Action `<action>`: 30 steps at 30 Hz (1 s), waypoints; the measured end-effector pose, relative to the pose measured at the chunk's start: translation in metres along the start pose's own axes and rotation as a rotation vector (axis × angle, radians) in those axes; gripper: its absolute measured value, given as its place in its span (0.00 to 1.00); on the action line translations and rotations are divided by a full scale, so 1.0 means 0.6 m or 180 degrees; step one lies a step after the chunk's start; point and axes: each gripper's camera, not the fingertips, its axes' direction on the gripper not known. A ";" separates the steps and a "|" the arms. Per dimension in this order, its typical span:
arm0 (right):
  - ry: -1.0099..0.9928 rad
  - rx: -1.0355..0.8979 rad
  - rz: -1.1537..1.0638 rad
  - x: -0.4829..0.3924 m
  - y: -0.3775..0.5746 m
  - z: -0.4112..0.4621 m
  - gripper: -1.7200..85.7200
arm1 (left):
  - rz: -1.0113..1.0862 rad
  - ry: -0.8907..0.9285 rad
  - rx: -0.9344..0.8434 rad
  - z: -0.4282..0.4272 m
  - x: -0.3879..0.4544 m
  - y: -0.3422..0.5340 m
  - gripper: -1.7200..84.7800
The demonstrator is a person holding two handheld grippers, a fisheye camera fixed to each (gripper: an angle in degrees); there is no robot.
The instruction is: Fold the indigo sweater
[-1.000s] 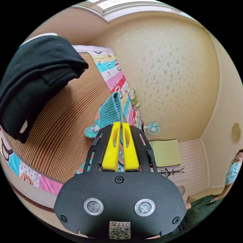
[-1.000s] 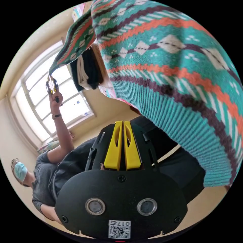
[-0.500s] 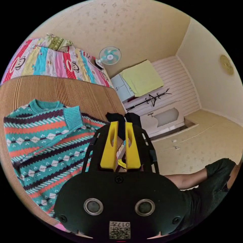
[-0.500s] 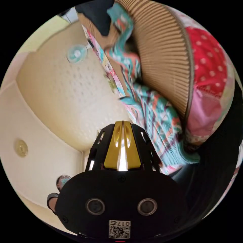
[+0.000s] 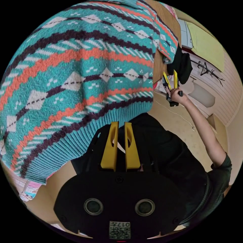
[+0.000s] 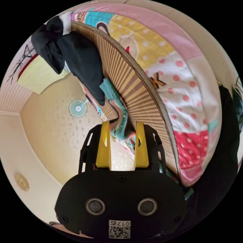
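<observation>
My left gripper [image 5: 120,126] has its jaws slightly parted, gripping nothing; the teal patterned sweater [image 5: 76,76] hangs off the mat at 10 o'clock. My right gripper [image 6: 122,126] gapes wide around its edge, not pinching.

sweater [image 5: 76,76] cut off by left gripper view's edge, person's torso [image 5: 162,152] partly behind tongs housing
</observation>
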 end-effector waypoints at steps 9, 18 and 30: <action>-0.0471 0.0193 0.0343 -0.003 -0.009 0.043 0.08 | -0.0595 -0.0054 -0.0301 0.025 -0.044 -0.027 0.02; -0.1800 -0.1554 -0.1302 -0.139 0.272 0.208 0.06 | -0.0631 -0.0452 -0.0676 0.025 -0.010 -0.060 0.01; 0.1320 -0.3959 -0.1836 0.194 0.721 0.446 0.04 | -0.0025 -0.0839 -0.0262 -0.044 -0.016 0.078 0.03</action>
